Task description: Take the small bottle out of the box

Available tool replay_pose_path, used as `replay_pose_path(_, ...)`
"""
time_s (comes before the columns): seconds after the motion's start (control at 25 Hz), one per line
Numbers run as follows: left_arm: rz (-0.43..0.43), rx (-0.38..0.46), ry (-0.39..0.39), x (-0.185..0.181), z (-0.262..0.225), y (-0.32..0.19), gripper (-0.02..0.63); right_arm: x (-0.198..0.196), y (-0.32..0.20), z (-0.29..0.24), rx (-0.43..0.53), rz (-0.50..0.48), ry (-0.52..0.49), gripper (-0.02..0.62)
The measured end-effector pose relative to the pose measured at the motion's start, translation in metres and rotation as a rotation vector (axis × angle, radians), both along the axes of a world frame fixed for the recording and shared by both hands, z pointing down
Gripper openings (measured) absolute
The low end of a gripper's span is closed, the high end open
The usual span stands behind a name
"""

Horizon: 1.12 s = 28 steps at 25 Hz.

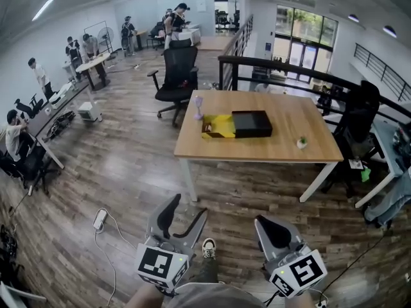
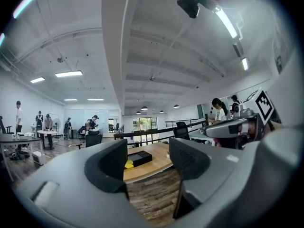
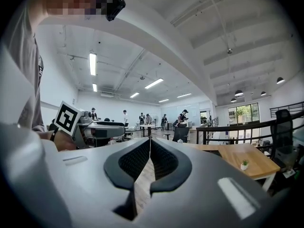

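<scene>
Left gripper (image 1: 185, 212) is gaping empty, right gripper (image 1: 275, 228) is sitting closed; the distant box (image 1: 252, 124) on the desk (image 1: 270, 149) is hiding its contents.

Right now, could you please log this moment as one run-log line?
position: away from table | left gripper: open, empty | right gripper: shut, empty | box: on table, untouched

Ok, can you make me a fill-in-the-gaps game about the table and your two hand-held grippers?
The left hand-held gripper has its jaws ___, with nothing between them.
The right hand-held gripper has its jaws ___.
The black box lies on the wooden ___.
In the head view, the small potted plant stands to the box's ___.
Missing words: open; shut; table; right.
</scene>
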<state>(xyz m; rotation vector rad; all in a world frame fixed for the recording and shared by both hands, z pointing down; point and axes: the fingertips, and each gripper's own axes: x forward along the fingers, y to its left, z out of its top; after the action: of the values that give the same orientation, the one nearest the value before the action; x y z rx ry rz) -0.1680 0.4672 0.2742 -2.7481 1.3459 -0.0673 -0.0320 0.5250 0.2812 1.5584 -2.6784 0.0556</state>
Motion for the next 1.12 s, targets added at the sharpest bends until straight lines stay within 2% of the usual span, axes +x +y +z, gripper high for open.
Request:
replay_pose_path(0.28,0.011,-0.018,0.010,0.004,0.000,-0.081,0.262,0.002,-0.078,0.000,-0.029,-0.016,-0.002,0.014)
replay_pose_path(0.52,0.019,-0.032,-0.020,0.010,0.002,-0.179,0.262,0.009,-0.174,0.004,-0.059,-0.003,-0.003,0.014)
replay_pose_path(0.68,0.010,-0.034,0.004,0.003,-0.005,-0.245,0.244,0.005,-0.239,0.006,-0.090,-0.001,0.003,0.014)
replay_pose_path(0.92,0.031,-0.068,-0.047,0.003,0.005,-0.341,0.261,0.007,-0.339,0.021,-0.159,0.047,0.043,0.014)
replay_pose_path(1.12,0.030,-0.101,-0.080,-0.002,0.021,-0.394,0.266,0.006,-0.389,0.033,-0.189,0.065,0.037,0.014)
